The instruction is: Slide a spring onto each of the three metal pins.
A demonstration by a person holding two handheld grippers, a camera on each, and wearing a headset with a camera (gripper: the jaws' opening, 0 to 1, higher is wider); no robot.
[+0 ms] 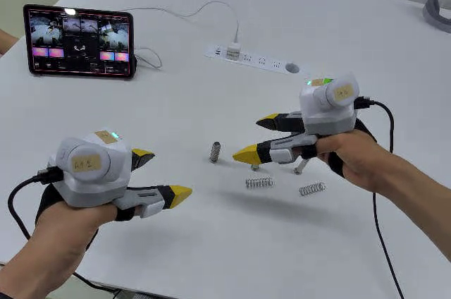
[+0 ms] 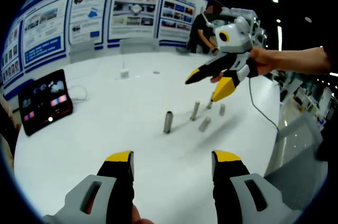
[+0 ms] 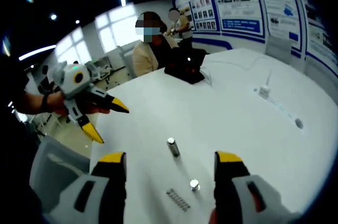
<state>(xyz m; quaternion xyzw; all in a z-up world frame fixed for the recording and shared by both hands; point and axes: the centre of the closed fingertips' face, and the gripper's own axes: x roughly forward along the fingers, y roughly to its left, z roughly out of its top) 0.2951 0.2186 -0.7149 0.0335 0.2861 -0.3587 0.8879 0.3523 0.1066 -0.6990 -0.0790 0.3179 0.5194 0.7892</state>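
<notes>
Your head view looks down on the table (image 1: 211, 257). Low over it, your left gripper view faces the right gripper (image 2: 202, 90) at upper right, your right gripper view the left gripper (image 3: 113, 125) at left; all share the standing pin (image 1: 215, 151).

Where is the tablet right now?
In the head view the tablet sits at the table's far left, left of the power strip and beyond the left tongs.
</notes>
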